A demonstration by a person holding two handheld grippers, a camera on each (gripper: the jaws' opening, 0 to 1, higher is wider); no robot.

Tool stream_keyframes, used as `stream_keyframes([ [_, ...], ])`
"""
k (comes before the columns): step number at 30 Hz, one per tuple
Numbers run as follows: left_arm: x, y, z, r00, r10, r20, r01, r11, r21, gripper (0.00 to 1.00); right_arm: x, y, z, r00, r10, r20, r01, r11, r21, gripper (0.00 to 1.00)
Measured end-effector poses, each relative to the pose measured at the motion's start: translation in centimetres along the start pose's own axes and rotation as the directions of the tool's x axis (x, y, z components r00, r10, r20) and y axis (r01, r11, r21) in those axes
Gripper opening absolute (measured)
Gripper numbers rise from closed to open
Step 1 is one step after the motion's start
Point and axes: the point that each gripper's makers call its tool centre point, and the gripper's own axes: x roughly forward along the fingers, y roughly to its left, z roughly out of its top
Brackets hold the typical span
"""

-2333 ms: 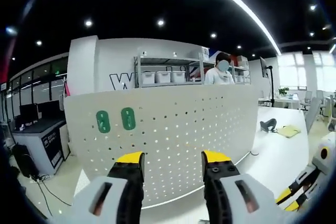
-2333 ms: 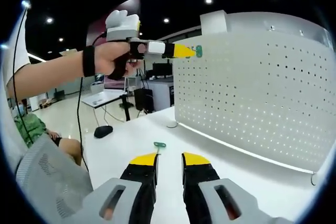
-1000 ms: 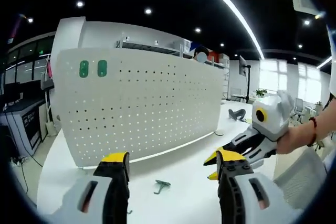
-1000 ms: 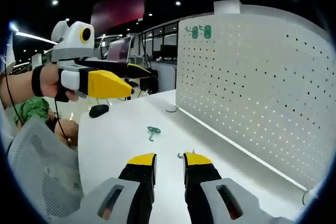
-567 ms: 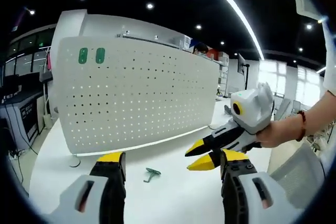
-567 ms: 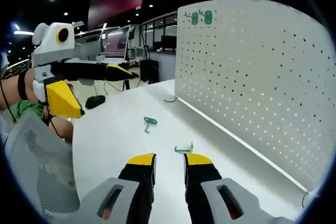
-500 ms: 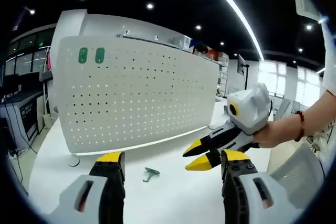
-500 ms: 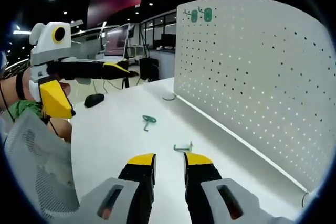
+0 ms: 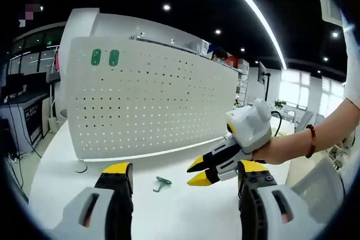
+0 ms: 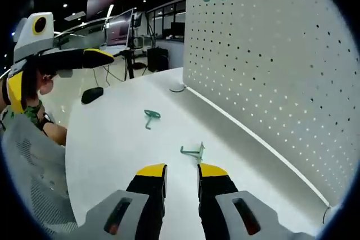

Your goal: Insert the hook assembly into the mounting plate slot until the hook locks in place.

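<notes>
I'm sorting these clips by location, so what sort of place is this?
Probably an open-plan office or lab: a white table with a standing pegboard, desks with monitors behind, and recessed ceiling lights.

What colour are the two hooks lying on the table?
Both hooks are green, seen best in the right gripper view.

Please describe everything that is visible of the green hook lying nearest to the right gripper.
The nearer green hook is a small, thin piece, seemingly plastic or coated metal, with a straight stem and a short crosspiece. It lies loose on the white table, just beyond the right gripper, whose jaws stand slightly apart. Nothing grips it. The pegboard stands beside it.
</notes>
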Motion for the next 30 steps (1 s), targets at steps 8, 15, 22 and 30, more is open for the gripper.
stream_keyframes([
  [8, -0.5, 0.1, -0.8, 1.000, -0.004, -0.017, 0.004, 1.000, 0.001, 0.78, 1.8, -0.5, -1.1, 0.998, -0.006, -0.055, 0.007, 1.000, 0.009, 0.21],
  [15, -0.6, 0.4, -1.1, 1.000, -0.001, -0.021, 0.001, 1.000, -0.012, 0.78, 3.2, -0.9, -1.5, 0.995, -0.009, -0.099, 0.008, 1.000, -0.009, 0.21],
  [22, -1.0, 0.6, -1.9, 0.999, 0.001, -0.034, -0.002, 1.000, -0.030, 0.78, 4.5, -1.4, -1.8, 0.991, -0.011, -0.130, 0.009, 1.000, -0.016, 0.20],
  [30, -0.9, 0.9, -1.9, 1.000, 0.004, -0.020, -0.005, 0.998, -0.056, 0.77, 5.7, -2.0, -1.9, 0.987, -0.029, -0.160, 0.024, 0.999, -0.030, 0.18],
])
